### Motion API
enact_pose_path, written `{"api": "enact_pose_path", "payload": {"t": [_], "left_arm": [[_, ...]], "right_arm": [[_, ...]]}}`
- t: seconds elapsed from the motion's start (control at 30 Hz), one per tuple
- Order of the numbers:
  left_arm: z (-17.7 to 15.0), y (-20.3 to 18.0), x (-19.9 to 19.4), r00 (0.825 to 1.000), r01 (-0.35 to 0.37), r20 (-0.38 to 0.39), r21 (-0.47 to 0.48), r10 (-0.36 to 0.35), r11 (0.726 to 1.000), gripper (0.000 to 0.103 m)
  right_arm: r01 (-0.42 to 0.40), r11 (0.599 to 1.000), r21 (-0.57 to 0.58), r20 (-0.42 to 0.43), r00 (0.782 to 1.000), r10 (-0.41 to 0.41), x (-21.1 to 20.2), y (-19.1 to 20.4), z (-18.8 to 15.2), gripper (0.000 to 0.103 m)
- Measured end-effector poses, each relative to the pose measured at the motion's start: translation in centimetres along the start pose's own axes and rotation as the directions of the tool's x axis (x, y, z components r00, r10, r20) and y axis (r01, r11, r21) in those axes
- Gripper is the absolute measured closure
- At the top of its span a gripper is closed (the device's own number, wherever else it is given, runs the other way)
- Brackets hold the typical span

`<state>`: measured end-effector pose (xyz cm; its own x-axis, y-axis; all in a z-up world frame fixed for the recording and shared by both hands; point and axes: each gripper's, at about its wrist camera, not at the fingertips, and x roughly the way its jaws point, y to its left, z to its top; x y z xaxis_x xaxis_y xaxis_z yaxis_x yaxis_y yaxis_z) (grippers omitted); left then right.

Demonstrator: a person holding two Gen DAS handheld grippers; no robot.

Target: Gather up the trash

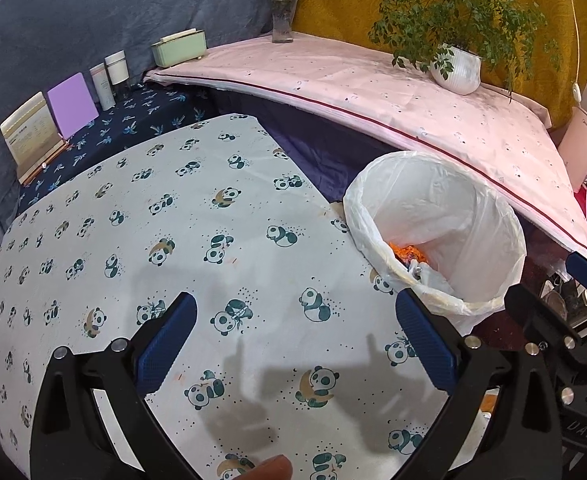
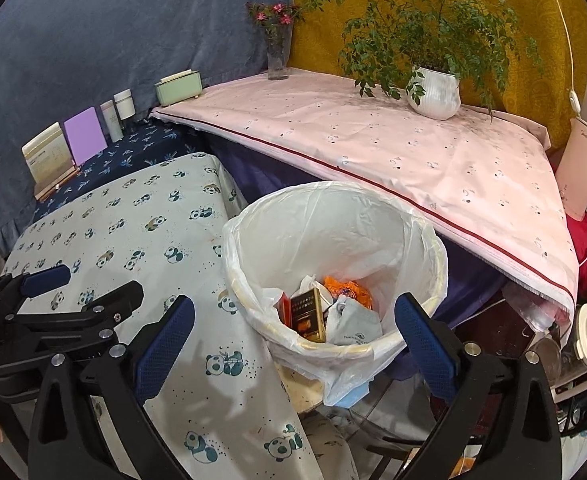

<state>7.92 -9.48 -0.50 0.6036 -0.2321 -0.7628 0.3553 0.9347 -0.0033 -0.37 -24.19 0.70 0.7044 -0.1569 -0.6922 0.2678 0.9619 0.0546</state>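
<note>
Two plants: vase point(image 2: 276, 54), pot point(image 2: 434, 94) behind bin point(image 2: 333, 216).

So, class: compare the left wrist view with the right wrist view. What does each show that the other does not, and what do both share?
Only the left wrist view shows the open left claw head on, over bare panda tablecloth, with the right claw at its right edge.

Only the right wrist view looks down into the bin, showing the dark cigarette box and a white printed bag inside, with the open right claw in front.

Both show the lined trash bin, orange scraps, the potted plant and the flower vase.
</note>
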Motion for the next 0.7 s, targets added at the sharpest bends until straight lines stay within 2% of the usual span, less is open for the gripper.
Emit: {"api": "enact_pose_path", "payload": {"t": [0.7], "left_arm": [[-1.2,-0.2,-0.2,1.0,-0.015,-0.021,-0.004,0.015,1.0,0.008]], "right_arm": [[0.02,0.999,0.032,0.008,1.0,-0.02,-0.9,-0.5,-1.6,0.006]]}}
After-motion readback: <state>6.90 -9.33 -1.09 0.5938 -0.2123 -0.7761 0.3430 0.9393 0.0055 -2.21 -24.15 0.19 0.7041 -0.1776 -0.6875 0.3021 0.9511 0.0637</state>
